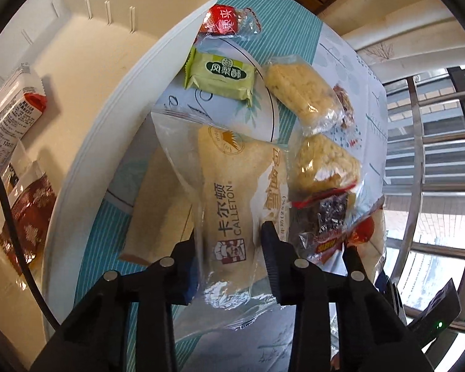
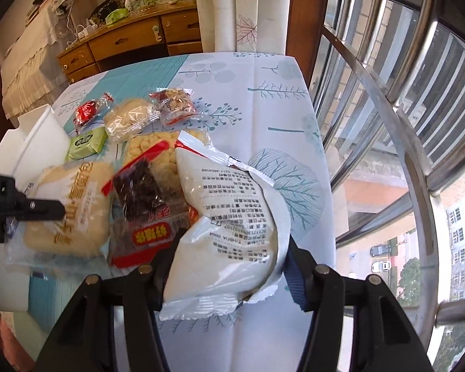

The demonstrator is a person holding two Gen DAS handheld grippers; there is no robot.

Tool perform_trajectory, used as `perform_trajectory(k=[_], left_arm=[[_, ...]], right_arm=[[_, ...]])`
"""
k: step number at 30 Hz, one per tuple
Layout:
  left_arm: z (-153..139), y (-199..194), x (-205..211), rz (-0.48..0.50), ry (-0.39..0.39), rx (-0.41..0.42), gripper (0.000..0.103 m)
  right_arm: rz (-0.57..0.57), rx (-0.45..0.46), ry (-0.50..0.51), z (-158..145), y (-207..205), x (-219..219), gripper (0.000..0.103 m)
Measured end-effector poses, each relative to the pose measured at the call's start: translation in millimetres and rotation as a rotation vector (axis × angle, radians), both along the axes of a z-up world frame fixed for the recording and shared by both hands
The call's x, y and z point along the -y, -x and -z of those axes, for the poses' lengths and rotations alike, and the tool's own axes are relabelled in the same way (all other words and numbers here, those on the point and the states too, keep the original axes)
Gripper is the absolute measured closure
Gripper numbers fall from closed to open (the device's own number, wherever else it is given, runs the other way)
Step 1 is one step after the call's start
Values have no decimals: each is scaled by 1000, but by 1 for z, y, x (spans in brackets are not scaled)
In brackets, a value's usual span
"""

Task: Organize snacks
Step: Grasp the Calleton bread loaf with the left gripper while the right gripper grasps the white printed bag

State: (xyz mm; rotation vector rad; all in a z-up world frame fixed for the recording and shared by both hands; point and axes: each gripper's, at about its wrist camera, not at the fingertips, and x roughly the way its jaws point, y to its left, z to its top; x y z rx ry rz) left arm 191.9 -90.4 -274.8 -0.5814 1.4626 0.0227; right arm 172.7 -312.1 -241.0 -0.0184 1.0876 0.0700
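calleton bread pack (image 1: 232, 217) (tongs-held)

Grippers: two, the left gripper (image 1: 232, 238) and the right gripper (image 2: 231, 248).
Bread packs: one, the clear Calleton bread pack (image 1: 232, 204).
White printed bags: one, the white bag (image 2: 229, 217).
Puffed-grain cakes in clear wrap: two on the table, one puffed cake (image 1: 303, 93) and a second puffed cake (image 1: 325, 161).
Green pastry packets: one, the green packet (image 1: 223, 76).
Red sweets: one, the red wrapped sweet (image 1: 223, 20).
Dark red-edged packets: one, the dark snack packet (image 1: 328, 217).
Small nut packets: one, the red nut packet (image 2: 173, 104).
Bins: one, the white bin (image 1: 133, 71).
Packs in the bin: at least two, a white pack (image 1: 12, 114) and a brown pack (image 1: 31, 217); beyond that I cannot tell.
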Motion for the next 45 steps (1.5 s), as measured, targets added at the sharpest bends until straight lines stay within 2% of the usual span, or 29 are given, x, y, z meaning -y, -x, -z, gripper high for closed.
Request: perform_trajectory(k=[10, 20, 26, 31, 40, 45], left_arm=[[-19, 35, -8, 42, 25, -34, 76], [-61, 65, -24, 137, 29, -10, 79], [-101, 79, -38, 234, 30, 44, 79], [-133, 84, -53, 299, -1, 115, 79], [-178, 80, -107, 303, -111, 240, 79], [-190, 77, -143, 279, -131, 299, 79]], right_arm=[[7, 31, -23, -27, 19, -9, 46], [14, 44, -43, -45, 46, -32, 46], [25, 61, -63, -59, 58, -51, 46], [38, 82, -86, -70, 62, -69, 46], [28, 144, -143, -89, 64, -118, 46], [4, 169, -174, -95, 62, -150, 46]])
